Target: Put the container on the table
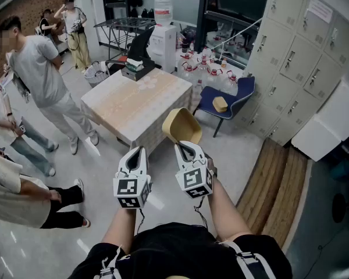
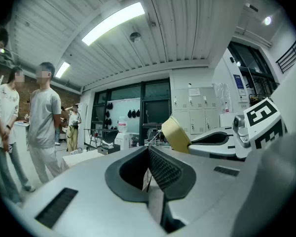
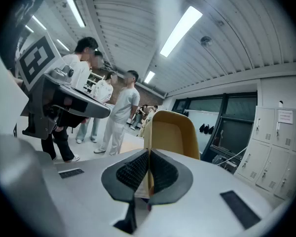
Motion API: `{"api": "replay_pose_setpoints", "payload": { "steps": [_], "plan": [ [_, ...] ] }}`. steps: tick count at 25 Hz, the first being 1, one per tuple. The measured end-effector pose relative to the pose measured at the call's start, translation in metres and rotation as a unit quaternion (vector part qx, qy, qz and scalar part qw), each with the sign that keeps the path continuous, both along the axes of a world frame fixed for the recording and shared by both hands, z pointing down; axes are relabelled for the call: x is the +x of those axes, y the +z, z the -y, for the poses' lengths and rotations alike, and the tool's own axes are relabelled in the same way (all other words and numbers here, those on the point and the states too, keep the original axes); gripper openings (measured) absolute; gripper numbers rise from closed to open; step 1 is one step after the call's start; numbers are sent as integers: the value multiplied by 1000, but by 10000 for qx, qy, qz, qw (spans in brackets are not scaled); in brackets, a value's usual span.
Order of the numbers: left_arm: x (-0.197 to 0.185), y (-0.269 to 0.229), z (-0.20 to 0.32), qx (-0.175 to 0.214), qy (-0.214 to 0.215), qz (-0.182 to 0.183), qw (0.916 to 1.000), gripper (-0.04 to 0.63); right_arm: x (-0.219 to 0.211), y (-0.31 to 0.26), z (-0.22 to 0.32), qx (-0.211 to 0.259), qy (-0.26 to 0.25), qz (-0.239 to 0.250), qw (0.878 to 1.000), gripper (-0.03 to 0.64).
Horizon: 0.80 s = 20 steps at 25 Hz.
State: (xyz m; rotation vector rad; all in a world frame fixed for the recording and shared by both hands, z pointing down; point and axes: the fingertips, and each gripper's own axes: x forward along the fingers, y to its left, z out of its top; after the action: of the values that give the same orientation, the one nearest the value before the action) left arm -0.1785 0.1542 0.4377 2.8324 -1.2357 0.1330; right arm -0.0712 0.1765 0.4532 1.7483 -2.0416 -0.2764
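A tan open container (image 1: 181,127) hangs in the air just short of the near corner of the table (image 1: 134,106), which wears a pale patterned cloth. My right gripper (image 1: 185,147) is shut on the container's rim. In the right gripper view the container (image 3: 172,132) stands up beyond the closed right gripper (image 3: 149,154), with its wall pinched between the pads. My left gripper (image 1: 138,151) floats beside it, to the left, shut and empty. In the left gripper view the left gripper (image 2: 148,151) has its pads together, and the container (image 2: 175,132) shows to the right.
A black box (image 1: 138,68) sits at the table's far end. A blue chair (image 1: 224,100) stands right of the table, and grey lockers (image 1: 296,57) line the right wall. Several people (image 1: 43,80) stand at the left. A water dispenser (image 1: 163,39) is behind the table.
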Motion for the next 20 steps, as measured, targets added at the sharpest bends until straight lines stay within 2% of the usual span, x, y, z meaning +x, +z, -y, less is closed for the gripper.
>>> {"api": "replay_pose_setpoints", "payload": {
  "steps": [6, 14, 20],
  "plan": [
    [-2, 1, -2, -43, 8, 22, 10000, 12, -3, -1, 1, -45, -53, -313, 9995, 28],
    [-12, 1, -1, -33, 21, -3, 10000, 12, -13, 16, 9, -483, -115, -1079, 9929, 28],
    [-31, -3, 10, 12, 73, -76, 9999, 12, -28, 22, 21, -676, -80, -1232, 9901, 28]
  ]
}}
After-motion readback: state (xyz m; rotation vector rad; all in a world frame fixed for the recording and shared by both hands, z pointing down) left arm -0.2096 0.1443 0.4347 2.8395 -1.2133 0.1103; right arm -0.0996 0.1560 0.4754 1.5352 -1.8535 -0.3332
